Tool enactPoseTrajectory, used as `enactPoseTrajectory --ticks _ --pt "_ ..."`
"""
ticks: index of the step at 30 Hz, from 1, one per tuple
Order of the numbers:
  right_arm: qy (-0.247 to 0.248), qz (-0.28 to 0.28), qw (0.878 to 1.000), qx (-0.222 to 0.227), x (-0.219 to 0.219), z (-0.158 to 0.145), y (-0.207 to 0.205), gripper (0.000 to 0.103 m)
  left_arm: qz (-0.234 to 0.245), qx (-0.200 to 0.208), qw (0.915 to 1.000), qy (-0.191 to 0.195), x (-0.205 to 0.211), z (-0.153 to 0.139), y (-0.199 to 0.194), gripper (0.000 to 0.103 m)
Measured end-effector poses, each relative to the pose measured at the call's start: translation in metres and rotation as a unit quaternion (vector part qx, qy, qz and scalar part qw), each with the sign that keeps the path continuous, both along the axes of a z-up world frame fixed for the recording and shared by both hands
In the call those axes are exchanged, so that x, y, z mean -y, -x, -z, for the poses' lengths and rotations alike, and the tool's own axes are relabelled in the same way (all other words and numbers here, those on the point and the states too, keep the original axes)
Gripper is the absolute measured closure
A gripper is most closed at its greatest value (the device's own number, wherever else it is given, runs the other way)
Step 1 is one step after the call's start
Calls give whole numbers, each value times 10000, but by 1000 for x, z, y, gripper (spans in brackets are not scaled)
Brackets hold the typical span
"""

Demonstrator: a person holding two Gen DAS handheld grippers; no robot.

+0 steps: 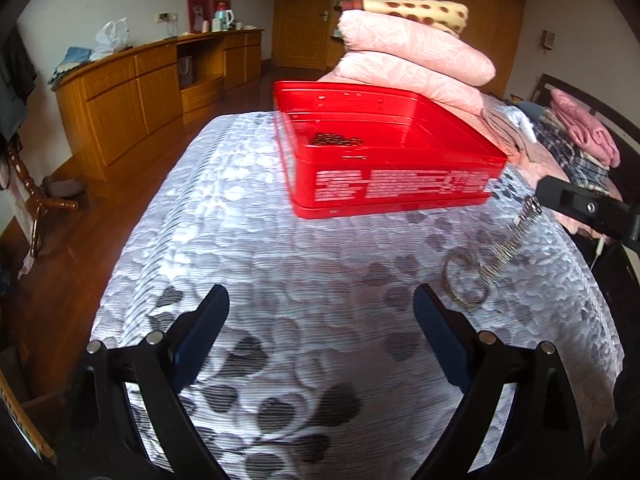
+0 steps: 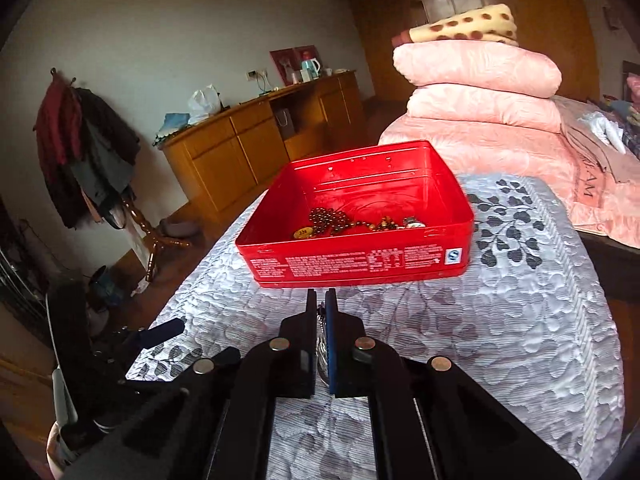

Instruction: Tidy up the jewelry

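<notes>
A red tin stands open on the white quilted cover, with brown bead strings lying inside. My left gripper hovers open over the cover in front of the tin, nothing between its fingers. At the right, my right gripper is shut on a silver chain that hangs down to a metal ring near the cover. In the right wrist view the right gripper pinches the chain just short of the tin's near wall; beads and a gold pendant lie inside.
Folded pink quilts are stacked behind the tin, more bedding to the right. A wooden sideboard lines the left wall. A coat stand with clothes is beyond the cover's left edge, which drops to a wooden floor.
</notes>
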State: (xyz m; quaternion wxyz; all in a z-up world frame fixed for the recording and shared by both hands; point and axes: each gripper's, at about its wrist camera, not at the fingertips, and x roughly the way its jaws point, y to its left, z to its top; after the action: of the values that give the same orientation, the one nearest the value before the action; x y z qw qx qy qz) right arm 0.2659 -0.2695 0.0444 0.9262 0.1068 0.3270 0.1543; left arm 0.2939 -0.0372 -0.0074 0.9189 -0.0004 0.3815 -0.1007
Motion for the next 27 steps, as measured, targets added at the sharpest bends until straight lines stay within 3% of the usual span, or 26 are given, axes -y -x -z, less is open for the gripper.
enactPoseTrajectory --ticks 17,27 --pt "-43 655 9975 -249 66 24 19 99 550 -186 9983 -7 77 13 -4 13" --pt "-178 646 9965 -493 82 47 17 99 454 -518 9976 1 102 27 -21 13"
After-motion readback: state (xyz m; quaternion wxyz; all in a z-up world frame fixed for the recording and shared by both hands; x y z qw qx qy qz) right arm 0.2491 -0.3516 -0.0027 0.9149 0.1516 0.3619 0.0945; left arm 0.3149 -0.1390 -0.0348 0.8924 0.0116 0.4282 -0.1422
